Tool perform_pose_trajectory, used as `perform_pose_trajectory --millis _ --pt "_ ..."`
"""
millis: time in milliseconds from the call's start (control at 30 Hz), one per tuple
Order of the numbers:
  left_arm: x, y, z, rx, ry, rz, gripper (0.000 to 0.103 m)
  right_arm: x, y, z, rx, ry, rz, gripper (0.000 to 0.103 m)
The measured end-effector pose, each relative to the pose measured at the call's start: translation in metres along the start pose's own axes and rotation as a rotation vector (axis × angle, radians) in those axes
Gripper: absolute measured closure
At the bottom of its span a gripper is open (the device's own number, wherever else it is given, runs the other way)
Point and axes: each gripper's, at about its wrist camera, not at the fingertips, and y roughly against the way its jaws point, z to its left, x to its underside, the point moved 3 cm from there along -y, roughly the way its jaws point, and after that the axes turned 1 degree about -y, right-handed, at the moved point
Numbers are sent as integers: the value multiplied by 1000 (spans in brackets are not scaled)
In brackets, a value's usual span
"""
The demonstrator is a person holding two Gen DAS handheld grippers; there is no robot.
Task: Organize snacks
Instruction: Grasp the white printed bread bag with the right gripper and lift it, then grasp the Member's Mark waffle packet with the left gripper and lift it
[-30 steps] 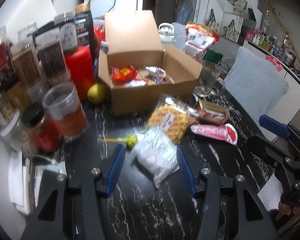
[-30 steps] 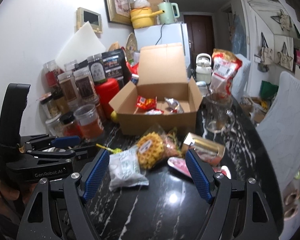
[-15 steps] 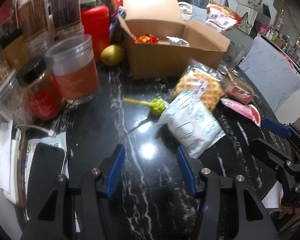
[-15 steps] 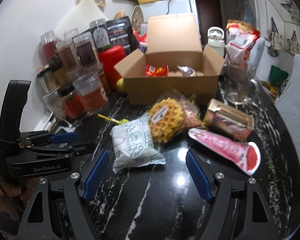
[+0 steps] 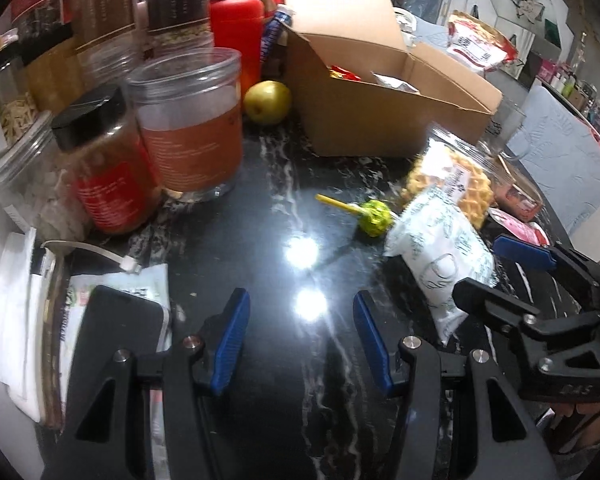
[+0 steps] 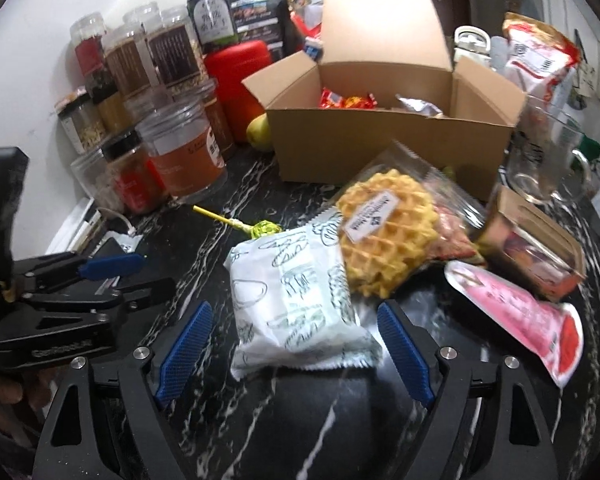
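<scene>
**Snacks loose on the marble, box open behind**

A white packet [image 6: 296, 300] lies at the centre of the right wrist view, on the black marble table [image 6: 300, 420], its near end between the blue pads of the right gripper [image 6: 296, 350]. The jaws are opening; the pads stand clear of the packet on both sides. A bagged waffle [image 6: 388, 236] overlaps the packet's upper right corner. Right of it lie a pink pouch [image 6: 524, 316] and a small carton [image 6: 536, 248] on its side. A green lollipop [image 6: 264, 229] with a yellow stick lies just left of the packet's far end.

Behind the snacks, upper centre, stands the open cardboard box [image 6: 384, 148] with red and silver wrappers inside. A yellow fruit [image 6: 260, 132] sits at its left corner. Jars [image 6: 184, 152] crowd the upper left by the wall; a glass mug [image 6: 548, 160] stands at right.

In the left wrist view, the left gripper [image 5: 300, 344] hangs over bare table at lower centre, jaws spread with nothing between them. A phone [image 5: 120, 320] lies at lower left.
</scene>
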Motion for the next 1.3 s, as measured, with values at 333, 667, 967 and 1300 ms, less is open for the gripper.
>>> perform_pose_trajectory --millis 333,667,967,1300 --pt "-11 5 5 -24 -37 -31 50 -2 -35 10 -15 32 82 17" --pt "-30 4 -7 11 -80 -46 50 3 -30 9 12 71 52 48" --pt "-46 4 -44 89 -173 -63 50 11 16 -18 -14 -33 -8 48" --pt "-65 -30 -115 199 -331 -37 50 28 44 -74 82 -159 -24 48"
